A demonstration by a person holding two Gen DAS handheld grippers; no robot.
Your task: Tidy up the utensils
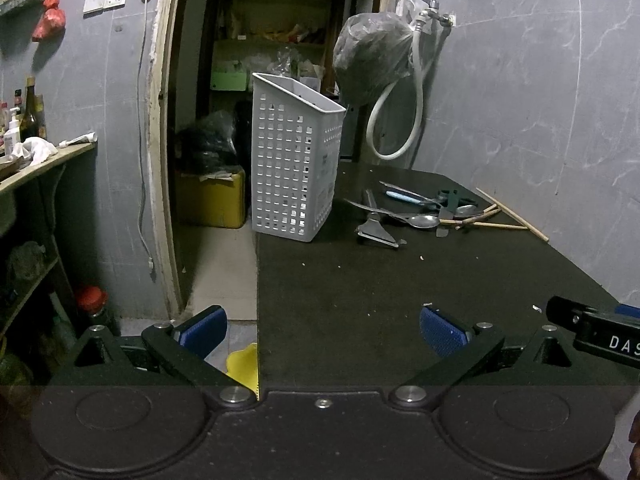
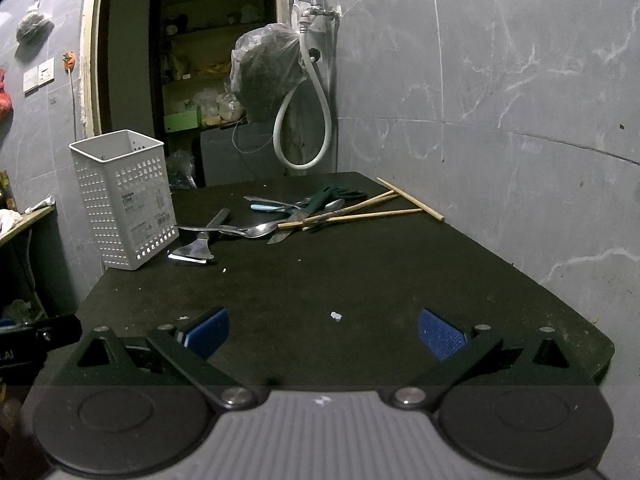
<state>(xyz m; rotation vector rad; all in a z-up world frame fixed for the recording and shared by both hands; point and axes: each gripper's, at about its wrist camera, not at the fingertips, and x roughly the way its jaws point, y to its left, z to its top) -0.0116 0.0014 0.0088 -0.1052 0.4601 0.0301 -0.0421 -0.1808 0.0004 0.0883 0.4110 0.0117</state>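
Utensils lay heaped near the far end of the dark table [image 2: 360, 280], toward twelve o'clock from the right gripper [image 2: 323, 332]. That gripper hung low over the near edge with its blue pads [image 2: 442, 334] spread wide apart and nothing between them. The left gripper [image 1: 322, 332] was likewise spread wide and empty, sitting over the table's left edge, so its left finger hung past the tabletop above the floor.

In the heap, a metal spoon [image 2: 260, 230] lay across a flat metal peeler [image 2: 196, 250], which sat at the pile's nine o'clock side, nearest the basket. A knife [image 2: 286, 234] pointed toward the near edge, and green-handled scissors [image 2: 336, 193] lay at the back beside a pale blue handle [image 2: 262, 207]. Wooden chopsticks [image 2: 360, 216] fanned out to about two o'clock, one of them lying close to the wall.

The white perforated basket [image 2: 124, 200] stood upright at the table's far left corner, at about ten o'clock from the right gripper, just beside the peeler but not touching it. What was inside it could not be told.
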